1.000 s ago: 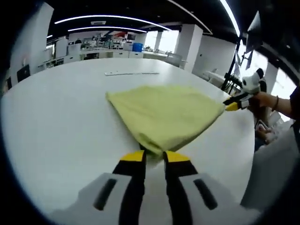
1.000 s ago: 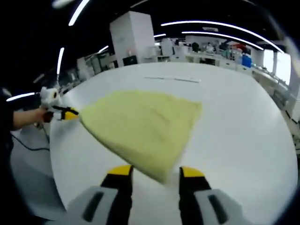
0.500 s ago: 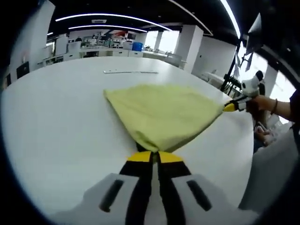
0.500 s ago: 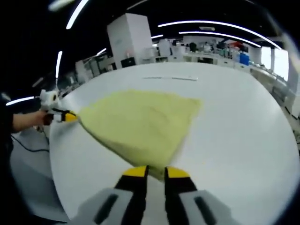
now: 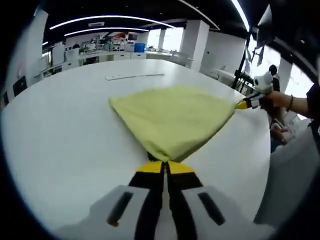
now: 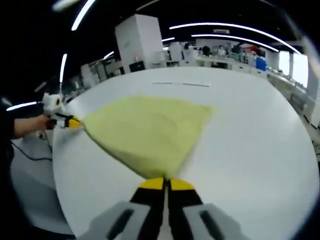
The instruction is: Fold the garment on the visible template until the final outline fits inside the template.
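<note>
Yellow cloth garment (image 5: 172,117) lies spread on white round desk (image 5: 65,130). Left gripper (image 5: 165,167) clenched on its near corner, right gripper (image 6: 165,184) clamped on the opp. corner; both corners pinched at desk lvl.

Garment (image 5: 175,117) is lying on the table (image 5: 60,130), its corners sitting at the left gripper (image 5: 165,167) and right gripper (image 6: 166,184); a strip (image 5: 134,76) is lying on the table beyond it.

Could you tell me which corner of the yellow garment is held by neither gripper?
The far corner of the yellow garment, nearest the strip; it lies free on the table.
</note>
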`<state>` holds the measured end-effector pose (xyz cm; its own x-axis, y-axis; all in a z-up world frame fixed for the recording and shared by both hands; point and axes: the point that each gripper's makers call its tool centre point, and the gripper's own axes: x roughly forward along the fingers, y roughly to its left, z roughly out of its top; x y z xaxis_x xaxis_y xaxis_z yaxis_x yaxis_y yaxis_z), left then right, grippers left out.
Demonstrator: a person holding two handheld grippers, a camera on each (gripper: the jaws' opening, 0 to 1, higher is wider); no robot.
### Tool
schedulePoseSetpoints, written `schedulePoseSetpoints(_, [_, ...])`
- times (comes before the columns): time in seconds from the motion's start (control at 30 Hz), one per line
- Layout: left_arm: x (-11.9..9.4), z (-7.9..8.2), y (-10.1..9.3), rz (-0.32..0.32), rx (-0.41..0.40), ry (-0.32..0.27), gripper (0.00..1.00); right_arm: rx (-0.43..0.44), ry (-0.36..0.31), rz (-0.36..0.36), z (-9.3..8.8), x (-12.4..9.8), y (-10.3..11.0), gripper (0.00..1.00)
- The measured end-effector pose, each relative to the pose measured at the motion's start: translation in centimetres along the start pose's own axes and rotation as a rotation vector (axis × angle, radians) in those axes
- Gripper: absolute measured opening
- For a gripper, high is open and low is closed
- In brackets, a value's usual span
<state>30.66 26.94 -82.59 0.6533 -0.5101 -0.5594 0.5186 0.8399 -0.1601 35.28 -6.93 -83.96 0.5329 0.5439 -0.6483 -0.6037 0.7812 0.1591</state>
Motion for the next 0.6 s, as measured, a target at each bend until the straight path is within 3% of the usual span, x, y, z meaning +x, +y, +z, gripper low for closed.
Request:
schedulePoseSetpoints(0.2, [-0.7,-0.3,1.1,0.020,0.008,0.015,0.00,-0.008,0.008,0.000,-0.1,0.0,-0.1,0.00])
schedulePoseSetpoints(0.4, [-0.5,-0.9,0.4,0.011,0.053,0.050,0.00,-0.004,0.012,-0.001,-0.2,-0.1,-0.2,0.00])
schedulePoseSetpoints(0.6, [-0.7,-1.1,0.0,0.001,0.049,0.056,0.00,-0.006,0.017,-0.002,-0.5,-0.5,-0.2,0.00])
